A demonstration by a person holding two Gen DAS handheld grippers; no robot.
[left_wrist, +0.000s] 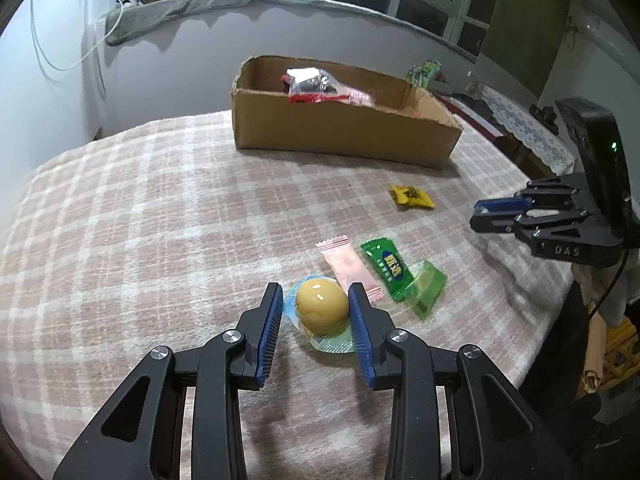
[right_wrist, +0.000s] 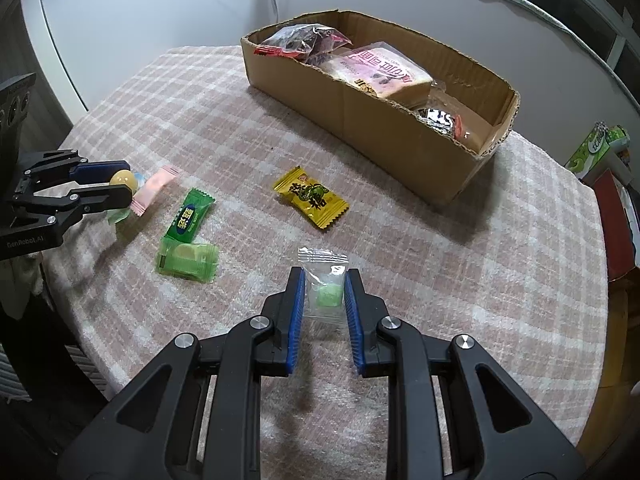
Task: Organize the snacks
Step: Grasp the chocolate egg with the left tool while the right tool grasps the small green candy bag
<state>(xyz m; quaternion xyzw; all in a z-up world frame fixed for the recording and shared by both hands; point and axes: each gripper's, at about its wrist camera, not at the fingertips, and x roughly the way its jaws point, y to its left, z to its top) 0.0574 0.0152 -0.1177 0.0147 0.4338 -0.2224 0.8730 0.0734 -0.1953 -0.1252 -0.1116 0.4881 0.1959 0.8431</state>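
Observation:
My left gripper [left_wrist: 316, 300] is shut on a yellow egg-shaped snack [left_wrist: 322, 304] in a clear wrapper, held just above the checked tablecloth; the right wrist view shows that gripper [right_wrist: 126, 180] at the far left. My right gripper [right_wrist: 326, 276] is shut on a small clear packet with a green candy [right_wrist: 328, 296]; it also appears at the right [left_wrist: 476, 214]. On the cloth lie a pink packet [right_wrist: 154, 190], a dark green packet [right_wrist: 188, 216], a pale green packet [right_wrist: 188, 262] and a yellow packet [right_wrist: 310, 198]. The cardboard box [right_wrist: 380, 120] behind them holds several bagged snacks.
The table [left_wrist: 140, 220] is covered with a pink and white checked cloth, and its rounded edge drops off at the right and near sides. A green carton [right_wrist: 596, 148] stands beyond the box. A grey cloth [left_wrist: 180, 8] lies on the windowsill behind, with a white cable [left_wrist: 80, 56] hanging.

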